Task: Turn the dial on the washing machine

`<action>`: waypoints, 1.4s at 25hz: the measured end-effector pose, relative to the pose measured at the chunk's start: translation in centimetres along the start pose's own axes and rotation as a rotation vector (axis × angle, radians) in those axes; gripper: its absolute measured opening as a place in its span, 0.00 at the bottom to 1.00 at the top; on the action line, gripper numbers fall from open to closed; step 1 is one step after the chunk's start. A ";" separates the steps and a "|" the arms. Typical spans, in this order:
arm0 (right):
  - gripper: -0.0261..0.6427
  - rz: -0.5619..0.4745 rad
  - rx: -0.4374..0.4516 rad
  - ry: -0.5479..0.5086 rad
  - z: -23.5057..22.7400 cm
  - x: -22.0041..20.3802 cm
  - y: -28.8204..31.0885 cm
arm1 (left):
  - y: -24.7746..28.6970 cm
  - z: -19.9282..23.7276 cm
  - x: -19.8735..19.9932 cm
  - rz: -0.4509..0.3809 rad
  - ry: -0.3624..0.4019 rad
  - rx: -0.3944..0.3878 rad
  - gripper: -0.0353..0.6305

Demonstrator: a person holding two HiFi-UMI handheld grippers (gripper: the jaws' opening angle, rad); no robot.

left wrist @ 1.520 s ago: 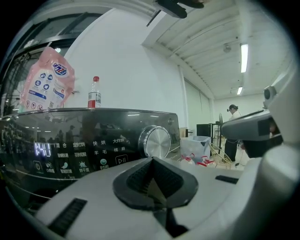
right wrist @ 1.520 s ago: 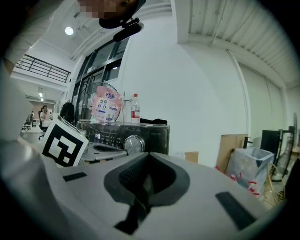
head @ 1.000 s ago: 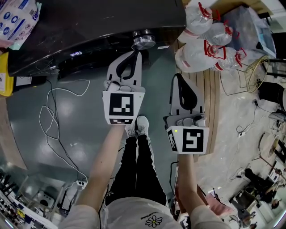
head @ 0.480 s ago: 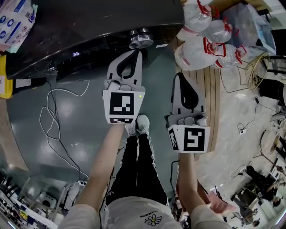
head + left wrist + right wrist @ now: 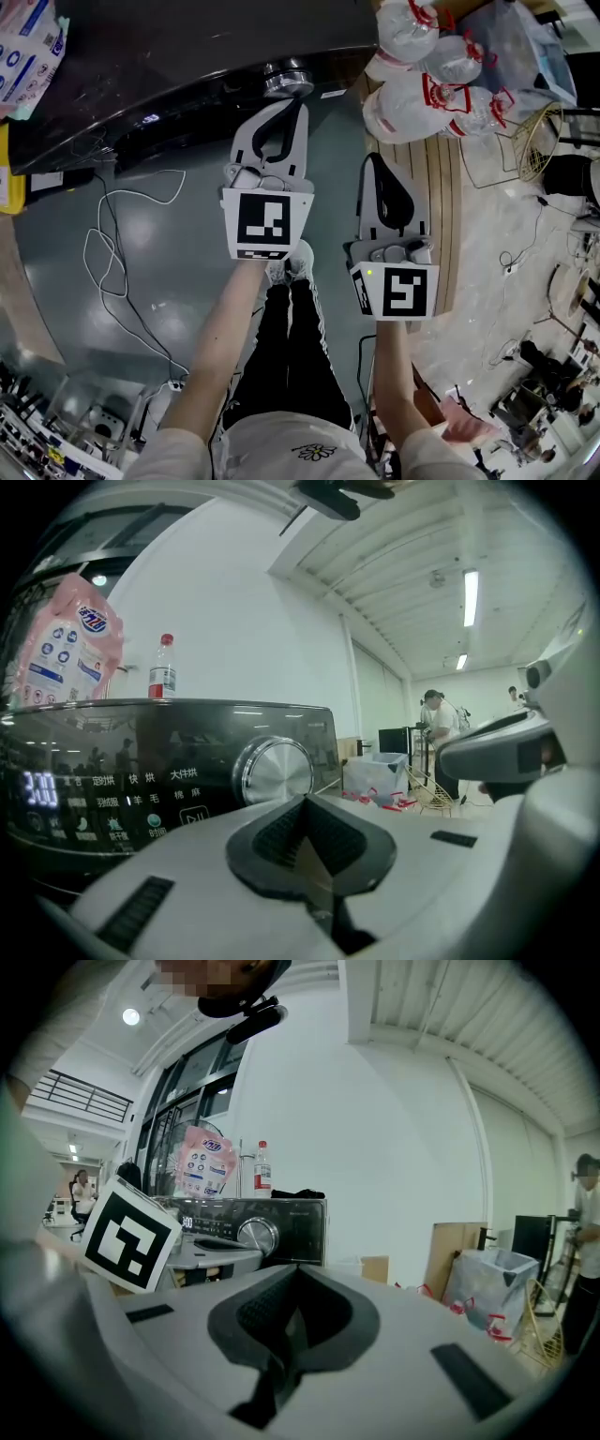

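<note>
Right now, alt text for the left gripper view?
The left gripper, jaws closed on nothing, points at the silver dial on the washing machine's dark control panel. A pink pouch and a bottle stand on top.

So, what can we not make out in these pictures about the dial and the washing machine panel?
Dial setting: the left gripper view shows no readable pointer mark, and the left hand-held gripper covers its lower rim.
Panel labels: left gripper view, too small and blurred to read.
Washing machine front below the panel: behind the gripper body in the left gripper view, out of sight from above in the head view.
</note>
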State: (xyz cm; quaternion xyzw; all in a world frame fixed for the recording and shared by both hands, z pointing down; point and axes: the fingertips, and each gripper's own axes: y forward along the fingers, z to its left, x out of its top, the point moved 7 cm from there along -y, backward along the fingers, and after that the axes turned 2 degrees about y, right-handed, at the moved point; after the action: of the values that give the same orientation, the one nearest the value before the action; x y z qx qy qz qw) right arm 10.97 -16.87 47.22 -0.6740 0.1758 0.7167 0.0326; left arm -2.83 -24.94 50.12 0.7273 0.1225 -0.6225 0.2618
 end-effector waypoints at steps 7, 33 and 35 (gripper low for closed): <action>0.04 0.003 -0.010 0.000 -0.2 0.0 -0.3 | 0.1 0.0 -0.1 0.001 -0.020 0.000 0.05; 0.04 -0.032 0.027 -0.037 0.3 4.5 -1.0 | -1.9 -0.9 4.3 -0.026 -0.043 0.002 0.05; 0.04 -0.052 0.037 -0.051 0.6 6.6 -1.5 | -3.3 -0.7 6.3 -0.043 -0.038 0.015 0.05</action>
State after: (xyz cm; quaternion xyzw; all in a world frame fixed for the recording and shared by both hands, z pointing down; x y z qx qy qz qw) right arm 10.29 -16.51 40.49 -0.6594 0.1704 0.7291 0.0682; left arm -2.74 -22.75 43.33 0.7146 0.1284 -0.6426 0.2449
